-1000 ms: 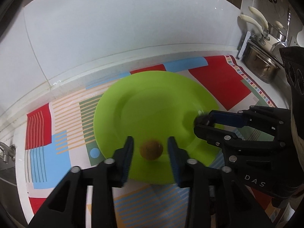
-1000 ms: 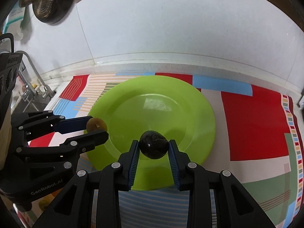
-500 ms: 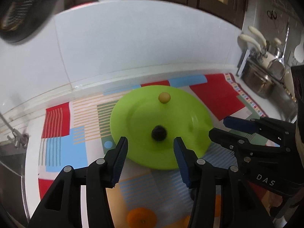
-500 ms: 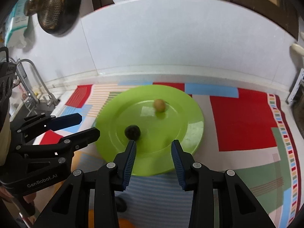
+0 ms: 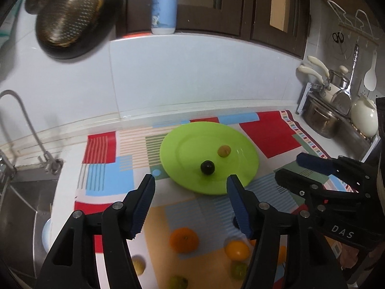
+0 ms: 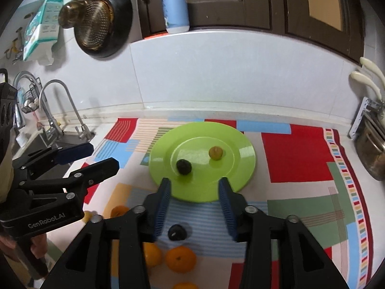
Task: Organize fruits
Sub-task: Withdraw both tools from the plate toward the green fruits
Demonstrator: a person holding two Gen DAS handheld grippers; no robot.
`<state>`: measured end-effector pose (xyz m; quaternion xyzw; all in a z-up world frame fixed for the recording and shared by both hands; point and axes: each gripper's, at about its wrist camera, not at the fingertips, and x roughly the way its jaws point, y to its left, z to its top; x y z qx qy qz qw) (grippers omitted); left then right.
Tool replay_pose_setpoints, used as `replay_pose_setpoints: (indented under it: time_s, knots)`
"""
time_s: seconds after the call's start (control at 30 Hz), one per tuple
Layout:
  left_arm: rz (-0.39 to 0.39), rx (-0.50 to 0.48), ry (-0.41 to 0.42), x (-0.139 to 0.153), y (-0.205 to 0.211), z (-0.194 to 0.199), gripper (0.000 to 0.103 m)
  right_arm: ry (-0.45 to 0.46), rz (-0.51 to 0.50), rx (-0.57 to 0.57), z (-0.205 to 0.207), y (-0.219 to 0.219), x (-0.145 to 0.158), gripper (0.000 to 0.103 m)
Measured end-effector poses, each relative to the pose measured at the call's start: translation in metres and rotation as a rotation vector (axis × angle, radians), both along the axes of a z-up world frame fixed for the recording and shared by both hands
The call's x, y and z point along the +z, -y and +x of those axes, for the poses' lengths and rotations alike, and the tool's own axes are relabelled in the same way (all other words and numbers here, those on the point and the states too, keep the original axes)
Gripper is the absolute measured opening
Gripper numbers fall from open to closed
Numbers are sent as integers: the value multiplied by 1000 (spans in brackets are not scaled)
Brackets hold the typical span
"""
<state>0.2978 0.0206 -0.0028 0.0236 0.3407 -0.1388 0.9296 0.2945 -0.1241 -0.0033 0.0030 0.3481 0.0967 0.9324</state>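
By the sink, the left claw [image 5: 190,200] hangs above the patterned cloth [image 6: 298,159] on the worktop, its jaws opening with nothing between them. On the green plate [image 6: 243,166] sit a dark fruit [image 6: 184,166] and, to its right, a yellowish fruit [image 6: 215,153], apart from each other. The right claw [image 6: 195,204] is likewise opening and empty. Oranges [image 6: 181,259] and another dark fruit [image 6: 176,232] lie on the cloth nearer me.
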Motion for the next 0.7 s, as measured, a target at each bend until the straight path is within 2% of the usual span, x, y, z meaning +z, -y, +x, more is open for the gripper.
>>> replay_pose_setpoints:
  time_s: [0.47,0.7]
  knots:
    - [40,38,79,11,-30,-65,71,48,-13,-9,-59,-24,6,57]
    - [49,30,76,6,-41,-86,72,55,-13,-15,-79,-35,1,57]
